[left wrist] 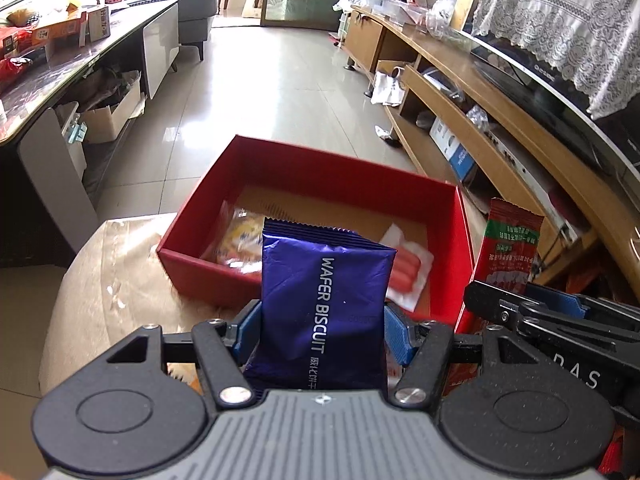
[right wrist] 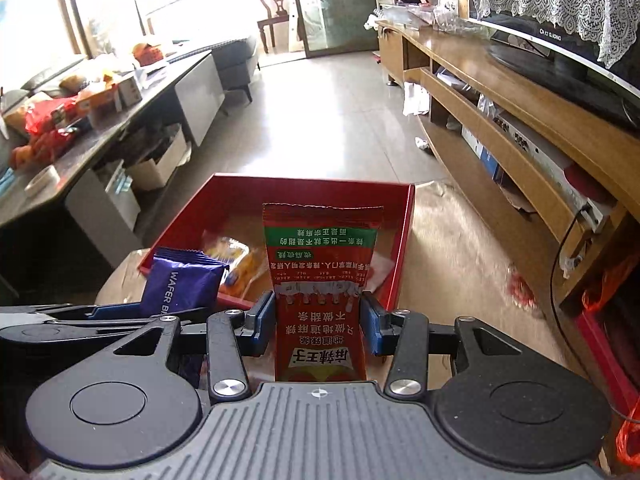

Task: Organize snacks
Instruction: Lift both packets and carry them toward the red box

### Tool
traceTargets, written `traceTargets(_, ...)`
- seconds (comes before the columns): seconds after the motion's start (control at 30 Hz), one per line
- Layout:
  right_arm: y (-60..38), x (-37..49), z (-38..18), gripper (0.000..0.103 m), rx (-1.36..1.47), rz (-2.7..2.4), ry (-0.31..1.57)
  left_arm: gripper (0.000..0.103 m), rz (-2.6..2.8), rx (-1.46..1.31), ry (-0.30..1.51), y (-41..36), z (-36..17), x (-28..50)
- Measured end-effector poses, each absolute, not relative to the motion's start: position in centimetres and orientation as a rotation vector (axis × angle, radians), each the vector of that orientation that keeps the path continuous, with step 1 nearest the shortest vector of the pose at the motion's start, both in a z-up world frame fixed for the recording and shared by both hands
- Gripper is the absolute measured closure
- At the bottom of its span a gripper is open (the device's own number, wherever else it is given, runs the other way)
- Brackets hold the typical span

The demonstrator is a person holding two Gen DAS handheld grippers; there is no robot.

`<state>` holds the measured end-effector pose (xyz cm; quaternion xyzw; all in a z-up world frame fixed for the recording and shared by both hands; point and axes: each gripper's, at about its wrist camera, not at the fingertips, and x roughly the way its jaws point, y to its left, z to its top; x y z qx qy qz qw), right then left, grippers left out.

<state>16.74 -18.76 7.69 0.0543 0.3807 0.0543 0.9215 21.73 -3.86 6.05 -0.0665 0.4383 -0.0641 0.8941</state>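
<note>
Left wrist view: the left gripper (left wrist: 322, 326) holds a purple packet (left wrist: 320, 300) between its blue fingers (left wrist: 248, 330), which press on both of its sides; white lettering down the wrapper reads "WAFER BISCUIT", with smaller Chinese characters below. The packet stands upright above the near edge of an open red box (left wrist: 304, 168) set on a beige worktop (left wrist: 108, 280). Inside the box lie a yellow-orange snack bag (left wrist: 236, 240) and a clear pack of sausages (left wrist: 408, 270), the latter plain only from this side. At right the red packet (left wrist: 510, 246) rises from the other gripper, whose black body carries the letters "DAS". A television (left wrist: 532, 80) sits on a long wooden cabinet (left wrist: 460, 68)

Right wrist view: the right gripper (right wrist: 318, 318) clamps the red packet (right wrist: 320, 280) upright, its fingers (right wrist: 262, 320) closed narrowly on the wrapper's sides. A green band and white Chinese characters run across it upside down. The red box (right wrist: 404, 240) lies just behind, the purple packet (right wrist: 182, 284) at left showing "WAFER B". Only here a small red wrapper (right wrist: 520, 290) shows on the worktop (right wrist: 460, 260) right of the box, and the television's bezel (right wrist: 552, 38) bears a brand too small to read surely
</note>
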Motion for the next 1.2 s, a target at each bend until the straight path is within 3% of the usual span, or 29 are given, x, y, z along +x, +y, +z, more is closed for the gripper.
traceTargets(0.53,-19.3,21.8,7.1,0.051,0.121,0.110,0.770,0.044,-0.090,-0.108,0.883,-4.8,5.2,27.3)
traceTargets(1.2,-19.8,26.3,1.8,0.051,0.165,0.116,0.844,0.044,-0.038,-0.070,0.954,-5.4,-0.6,32.3)
